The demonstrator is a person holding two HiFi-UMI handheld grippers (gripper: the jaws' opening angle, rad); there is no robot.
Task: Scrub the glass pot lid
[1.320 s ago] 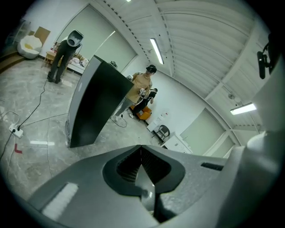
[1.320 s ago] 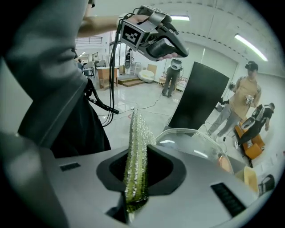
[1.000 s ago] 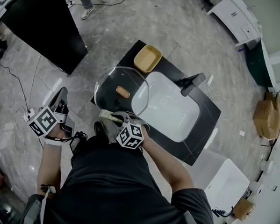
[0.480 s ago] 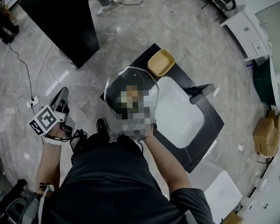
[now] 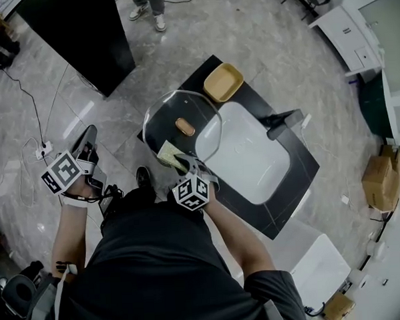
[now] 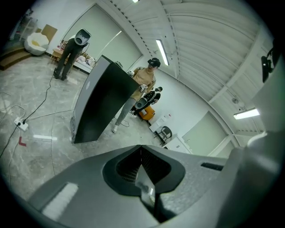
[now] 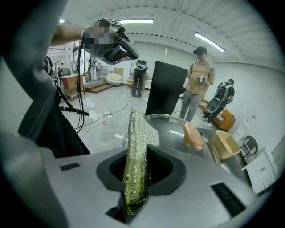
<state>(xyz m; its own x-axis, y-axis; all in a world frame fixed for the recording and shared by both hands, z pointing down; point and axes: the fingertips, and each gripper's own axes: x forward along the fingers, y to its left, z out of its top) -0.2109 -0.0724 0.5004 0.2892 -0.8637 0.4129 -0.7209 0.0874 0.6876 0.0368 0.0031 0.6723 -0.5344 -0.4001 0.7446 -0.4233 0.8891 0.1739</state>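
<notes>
Round glass pot lid (image 5: 163,118), at black counter's (image 5: 295,163) left corner, lies straight ahead of right gripper (image 5: 180,164) clamping yellow-green glittery sponge (image 5: 167,153) (left gripper (image 5: 87,143): jaws clenched w/ nothing between, well apart).

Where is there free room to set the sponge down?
The sink basin right of the glass lid is bare, as is the counter strip past its near-right rim. Crowded: the lid end, with yellow bowl, right gripper and sponge.

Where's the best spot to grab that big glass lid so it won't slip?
The brown knob in the middle of the glass lid, probably from straight above, jaws across its narrow sides. It's the only raised part; the glass dome is smooth and too wide to pinch.
</notes>
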